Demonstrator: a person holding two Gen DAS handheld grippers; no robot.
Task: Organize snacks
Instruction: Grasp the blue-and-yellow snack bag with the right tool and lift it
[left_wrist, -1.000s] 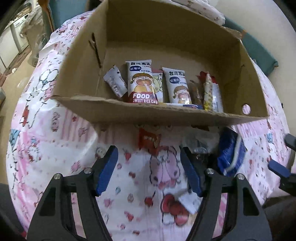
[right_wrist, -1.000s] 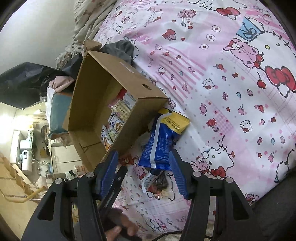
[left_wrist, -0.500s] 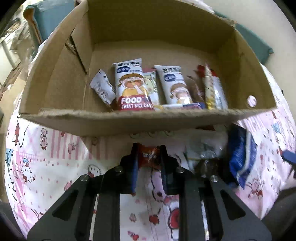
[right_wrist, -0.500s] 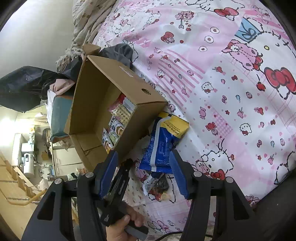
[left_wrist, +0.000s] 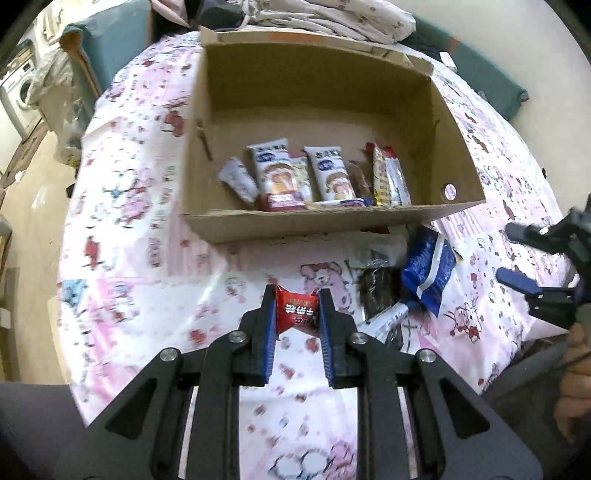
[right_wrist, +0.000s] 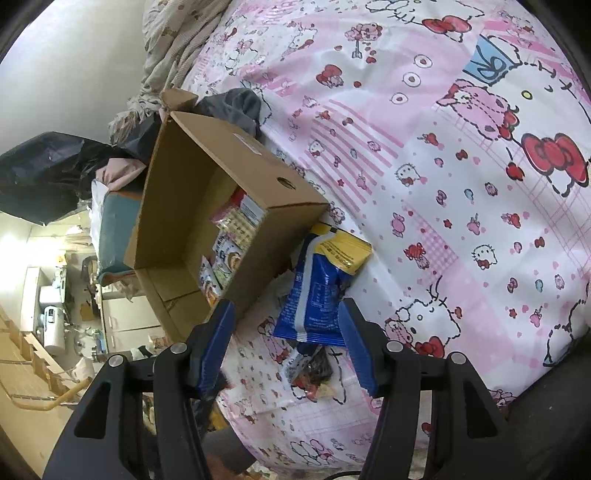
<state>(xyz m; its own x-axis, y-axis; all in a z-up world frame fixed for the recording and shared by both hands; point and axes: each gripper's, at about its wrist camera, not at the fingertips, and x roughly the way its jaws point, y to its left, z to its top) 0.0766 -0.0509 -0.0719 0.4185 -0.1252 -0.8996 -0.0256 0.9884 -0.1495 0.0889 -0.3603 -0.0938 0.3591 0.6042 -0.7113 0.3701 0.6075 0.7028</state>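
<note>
Currently, stock as follows.

Cardboard box (left_wrist: 332, 229), on a pink cartoon-print bedsheet (left_wrist: 147, 258): holds a row of snack packets (left_wrist: 317, 177) propped along its near wall; the far half of the floor is bare.

Left gripper (left_wrist: 297, 314): jaws clamped on a small red candy packet (left_wrist: 297, 308), held clear of the sheet, short of the box and not yet over it.

Right gripper (right_wrist: 288, 332): jaws standing apart, nothing between the pads, hanging above the loose pile.

Outstanding on the sheet, just outside the box's near wall: one blue and yellow snack bag (right_wrist: 321, 284); one dark packet (left_wrist: 380, 288) touching it; at least one more small wrapper beneath, too crumpled to identify.

Progress, by estimate: well past halfway. Red packet to be boxed next; roughly three items remain after it.
</note>
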